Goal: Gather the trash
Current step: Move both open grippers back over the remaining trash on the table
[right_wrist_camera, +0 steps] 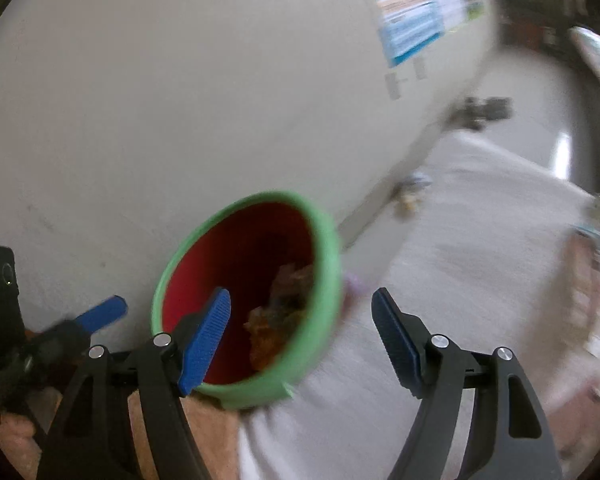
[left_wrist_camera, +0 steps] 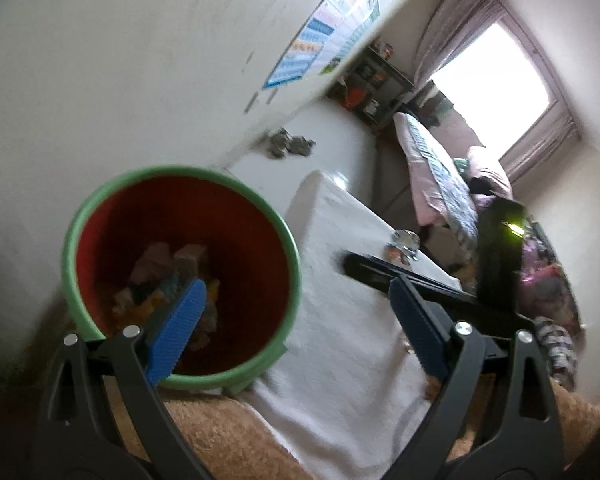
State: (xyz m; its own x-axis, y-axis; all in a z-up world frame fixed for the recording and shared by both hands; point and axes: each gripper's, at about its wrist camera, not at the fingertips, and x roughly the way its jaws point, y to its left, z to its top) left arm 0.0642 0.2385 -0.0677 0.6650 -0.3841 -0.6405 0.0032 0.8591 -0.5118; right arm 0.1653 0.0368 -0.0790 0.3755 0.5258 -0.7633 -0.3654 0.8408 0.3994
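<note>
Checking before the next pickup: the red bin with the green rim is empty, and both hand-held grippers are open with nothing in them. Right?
Not quite. The red bin is not empty: crumpled trash lies at its bottom, as the left wrist view shows. The rest holds: the left hand-held gripper and right hand-held gripper are open, holding nothing.

Left wrist cam: sits just behind its own left gripper [left_wrist_camera: 296, 320], angled down, tilted, close over the red bin [left_wrist_camera: 180, 276] with green rim, white cloth [left_wrist_camera: 340, 320] below. Looks along the wall [left_wrist_camera: 120, 60] toward the window [left_wrist_camera: 496, 76] at the far end. Right wrist cam: behind the right gripper [right_wrist_camera: 304, 336], also angled down, near the same bin [right_wrist_camera: 244, 304], blurred. Shared: bin, wall, poster [left_wrist_camera: 332, 40], white cloth. Left gripper's blue pad [right_wrist_camera: 102, 314] shows at the right cam's left edge.
</note>
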